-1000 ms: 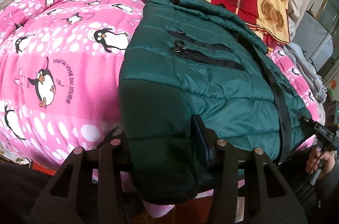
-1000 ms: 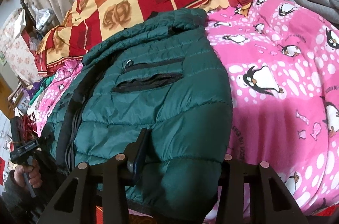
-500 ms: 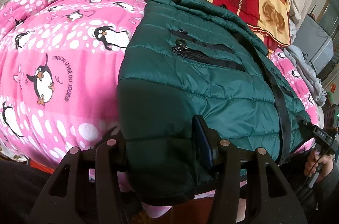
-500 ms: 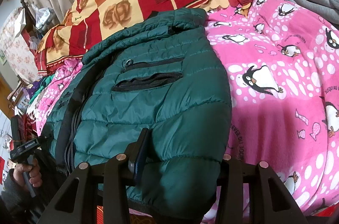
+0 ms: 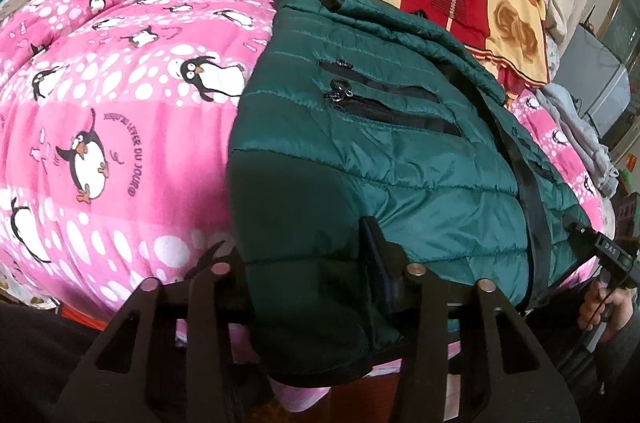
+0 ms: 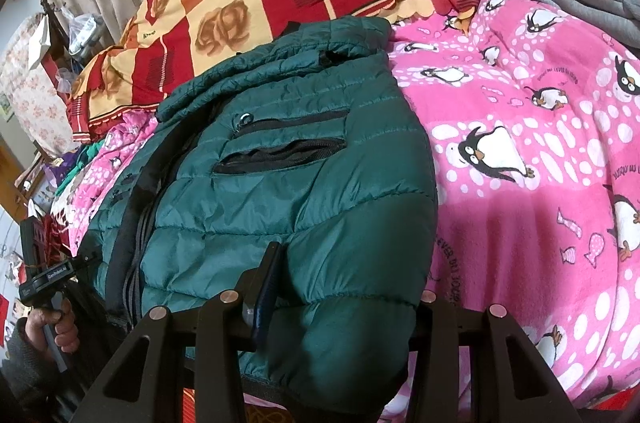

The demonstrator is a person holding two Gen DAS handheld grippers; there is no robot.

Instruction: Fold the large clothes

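I see the green puffer jacket [image 5: 400, 151] lying on the pink penguin blanket [image 5: 120, 103], hem nearest me. My left gripper [image 5: 304, 263] and right gripper [image 6: 340, 287] each clamp a near corner, jaws closing on the padding.

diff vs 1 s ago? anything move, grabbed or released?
Little changed. Both grippers, left gripper and right gripper, are closing on the near hem of the dark green quilted puffer jacket, fabric between the jaws. The jacket stays flat on the pink penguin-print blanket.
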